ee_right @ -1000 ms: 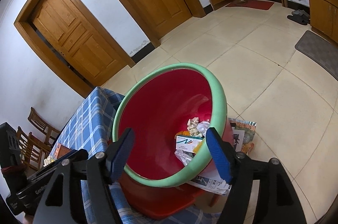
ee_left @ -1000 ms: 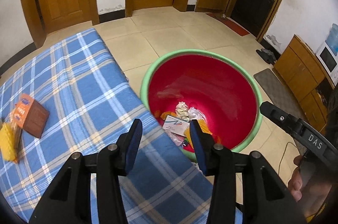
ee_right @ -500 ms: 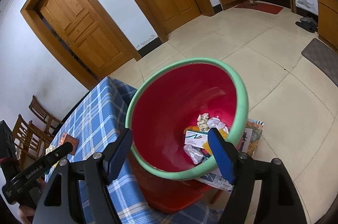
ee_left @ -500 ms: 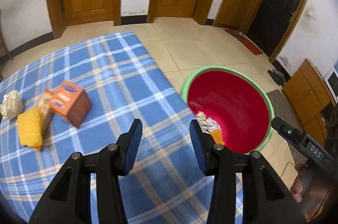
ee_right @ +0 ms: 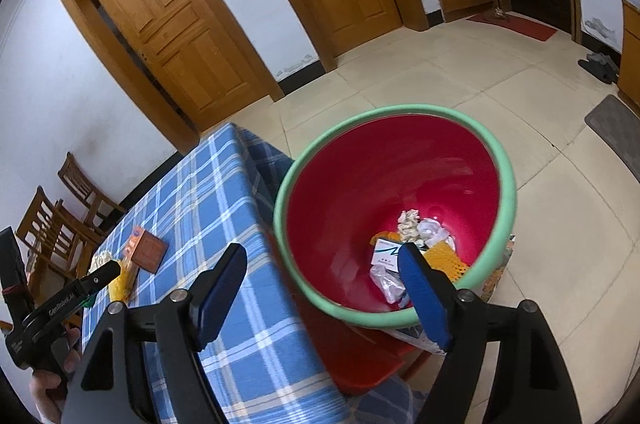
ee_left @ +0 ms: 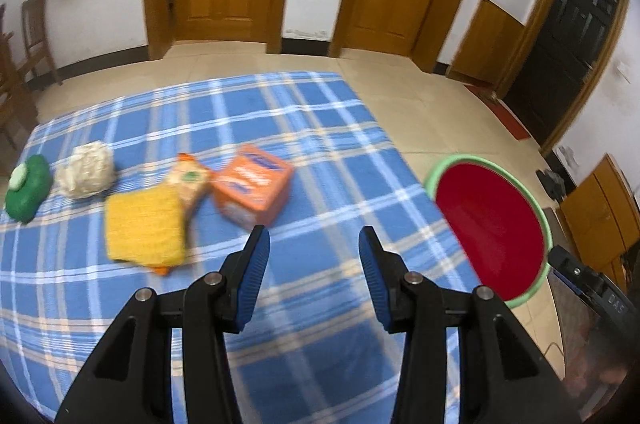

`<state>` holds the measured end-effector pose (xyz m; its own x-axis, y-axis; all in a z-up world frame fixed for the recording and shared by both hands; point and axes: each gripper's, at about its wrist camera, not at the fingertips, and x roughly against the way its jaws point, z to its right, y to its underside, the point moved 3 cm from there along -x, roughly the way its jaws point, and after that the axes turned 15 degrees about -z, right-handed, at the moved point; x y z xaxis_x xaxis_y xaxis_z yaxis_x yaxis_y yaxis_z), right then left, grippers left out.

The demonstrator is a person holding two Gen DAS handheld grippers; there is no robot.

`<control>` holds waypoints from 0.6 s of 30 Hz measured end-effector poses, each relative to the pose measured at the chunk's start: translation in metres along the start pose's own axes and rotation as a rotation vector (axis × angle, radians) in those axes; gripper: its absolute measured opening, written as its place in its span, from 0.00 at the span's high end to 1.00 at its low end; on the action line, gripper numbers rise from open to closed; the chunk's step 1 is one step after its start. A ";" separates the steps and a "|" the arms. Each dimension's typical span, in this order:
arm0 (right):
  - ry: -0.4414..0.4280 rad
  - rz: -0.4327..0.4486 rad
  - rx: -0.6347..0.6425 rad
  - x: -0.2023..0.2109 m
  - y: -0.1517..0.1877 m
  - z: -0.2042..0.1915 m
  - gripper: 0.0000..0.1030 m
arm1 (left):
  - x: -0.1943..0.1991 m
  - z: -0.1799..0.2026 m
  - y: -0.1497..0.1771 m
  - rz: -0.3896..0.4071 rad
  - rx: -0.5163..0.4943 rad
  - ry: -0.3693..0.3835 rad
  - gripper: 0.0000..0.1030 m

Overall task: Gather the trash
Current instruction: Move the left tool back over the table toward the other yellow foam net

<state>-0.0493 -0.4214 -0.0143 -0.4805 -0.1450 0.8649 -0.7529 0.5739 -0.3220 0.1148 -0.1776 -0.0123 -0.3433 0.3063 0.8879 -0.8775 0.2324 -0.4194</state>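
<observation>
Above the checked cloth [ee_left: 320, 160], left tongs [ee_left: 314, 262] stand empty; right tongs [ee_right: 324, 294] are opening over the bin [ee_right: 496, 160], empty.

red bin [ee_right: 340, 216] with green rim holds crumpled trash; orange box [ee_left: 253, 191] on tablecloth

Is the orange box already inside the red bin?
No, the orange box sits on the blue checked tablecloth, apart from the red bin that stands beside the table.
</observation>
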 end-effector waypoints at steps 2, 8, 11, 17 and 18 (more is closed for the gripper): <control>0.000 -0.004 0.015 -0.002 0.000 -0.008 0.21 | 0.002 -0.015 0.000 0.004 0.028 -0.015 0.55; 0.000 -0.024 0.056 -0.010 0.000 -0.029 0.19 | 0.001 -0.055 0.000 0.005 0.092 -0.052 0.55; 0.003 -0.035 0.076 -0.013 0.000 -0.038 0.19 | -0.001 -0.071 0.000 0.003 0.117 -0.070 0.55; 0.010 -0.051 0.116 -0.022 -0.001 -0.058 0.17 | -0.011 -0.091 -0.002 -0.006 0.140 -0.086 0.55; 0.010 -0.054 0.122 -0.023 -0.001 -0.062 0.17 | -0.013 -0.095 -0.002 -0.009 0.145 -0.085 0.55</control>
<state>-0.0097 -0.3691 -0.0105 -0.4337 -0.1643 0.8859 -0.8269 0.4632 -0.3189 0.1525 -0.0947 -0.0414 -0.3565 0.2240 0.9070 -0.9178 0.0974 -0.3848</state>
